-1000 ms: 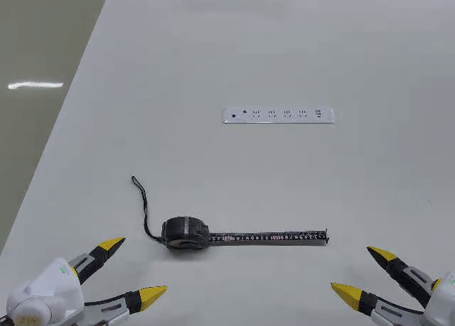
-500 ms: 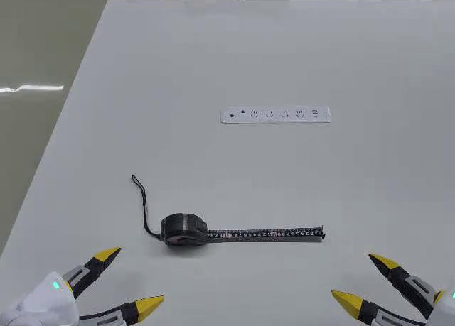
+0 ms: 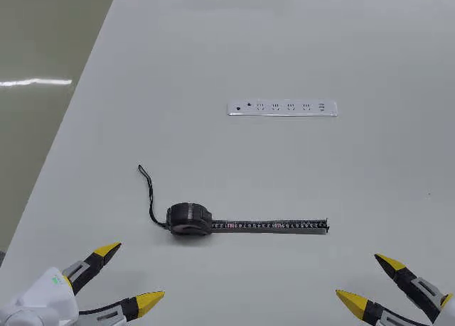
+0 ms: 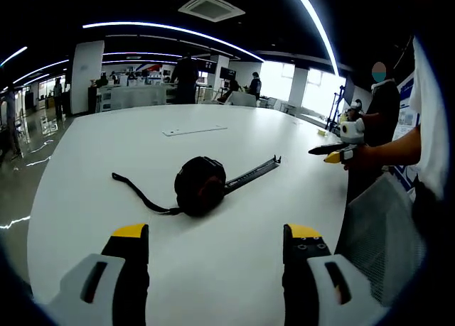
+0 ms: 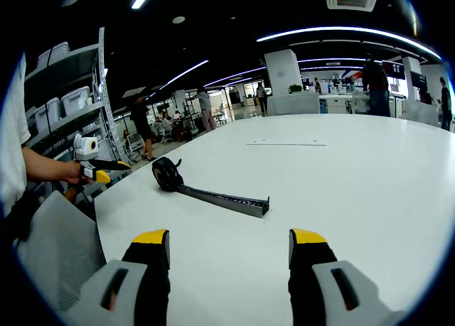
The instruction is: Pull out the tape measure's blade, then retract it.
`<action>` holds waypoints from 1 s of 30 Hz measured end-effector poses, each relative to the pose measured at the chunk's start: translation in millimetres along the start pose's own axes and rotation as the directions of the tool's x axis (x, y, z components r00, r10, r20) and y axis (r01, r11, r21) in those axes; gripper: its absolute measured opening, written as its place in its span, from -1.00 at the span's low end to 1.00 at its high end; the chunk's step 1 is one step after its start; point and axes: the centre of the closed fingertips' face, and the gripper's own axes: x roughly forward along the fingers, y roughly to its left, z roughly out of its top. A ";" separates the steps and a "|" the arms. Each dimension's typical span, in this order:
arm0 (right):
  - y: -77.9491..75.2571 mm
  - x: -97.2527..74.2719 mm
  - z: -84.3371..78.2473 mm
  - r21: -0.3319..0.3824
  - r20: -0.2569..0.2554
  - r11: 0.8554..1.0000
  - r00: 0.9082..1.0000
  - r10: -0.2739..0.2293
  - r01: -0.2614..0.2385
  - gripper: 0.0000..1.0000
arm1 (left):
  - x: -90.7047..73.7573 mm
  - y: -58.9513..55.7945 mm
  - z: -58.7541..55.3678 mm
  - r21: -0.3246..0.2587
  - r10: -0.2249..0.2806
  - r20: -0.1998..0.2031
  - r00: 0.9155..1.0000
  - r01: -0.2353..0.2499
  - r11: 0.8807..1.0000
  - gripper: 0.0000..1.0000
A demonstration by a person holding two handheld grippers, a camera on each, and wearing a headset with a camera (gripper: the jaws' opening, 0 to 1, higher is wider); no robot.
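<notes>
The black round tape measure [image 3: 188,219] lay with its marked blade [image 3: 274,226] extended toward 3 o'clock; retraction apparently remained to do. The yellow-tipped left gripper [image 3: 131,273] and right gripper [image 3: 370,278] hovered nearby, jaws spread and empty.

My counter [image 3: 213,70] looks smooth and matt, a pale grey-white top with a faint sheen. The tape measure [image 3: 189,219] has a dull black case that looks rubbery; its blade [image 3: 274,226] is a thin dark strip with printed marks. The strap [image 3: 150,198] looks like black woven cord. The power strip [image 3: 282,108] is smooth white plastic. My left gripper [image 3: 131,273] and right gripper [image 3: 368,278] have white plastic shells and black jaws with matt yellow tips. The floor [image 3: 35,91] is glossy and mirrors a light.
</notes>
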 end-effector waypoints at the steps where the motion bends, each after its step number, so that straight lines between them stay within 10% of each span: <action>1: 0.4 -0.9 -0.5 -0.002 0.000 1.000 1.000 0.000 0.000 0.36 | -0.8 0.0 -1.5 -0.002 0.000 -0.002 1.000 0.000 1.000 0.50; 30: 10.2 -31.1 -10.9 -0.002 0.004 1.000 1.000 -0.028 0.028 0.36 | -22.8 -2.6 -10.4 -0.019 0.035 0.007 0.999 -0.035 0.999 0.50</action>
